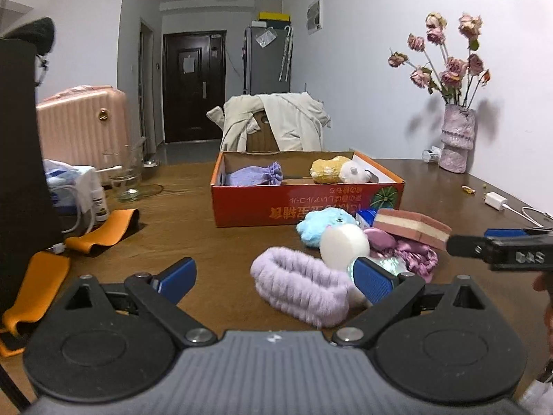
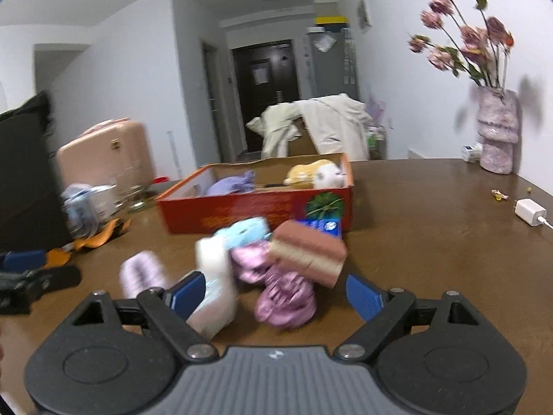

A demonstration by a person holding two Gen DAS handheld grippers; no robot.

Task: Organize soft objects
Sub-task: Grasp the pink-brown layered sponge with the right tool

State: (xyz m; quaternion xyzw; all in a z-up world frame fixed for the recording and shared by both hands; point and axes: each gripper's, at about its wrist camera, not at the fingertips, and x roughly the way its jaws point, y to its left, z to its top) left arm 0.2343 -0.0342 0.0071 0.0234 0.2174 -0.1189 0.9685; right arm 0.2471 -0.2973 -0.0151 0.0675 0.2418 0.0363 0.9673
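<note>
Nearest, both grippers, left gripper [image 1: 276,278] and right gripper [image 2: 274,294], spread wide, gripping nothing. Just ahead, fluffy lilac headband [image 1: 304,285] on table [image 1: 193,242], touching soft-toy pile [image 2: 276,259] before red box [image 1: 304,200].

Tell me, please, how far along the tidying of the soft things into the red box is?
Partly done. The red box already holds a purple pouch and a yellow plush. Nothing is in hand: the left gripper and right gripper are both open. Still on the table: the fluffy headband, blue plush, white ball, pink sponge and shiny scrunchie.
</note>
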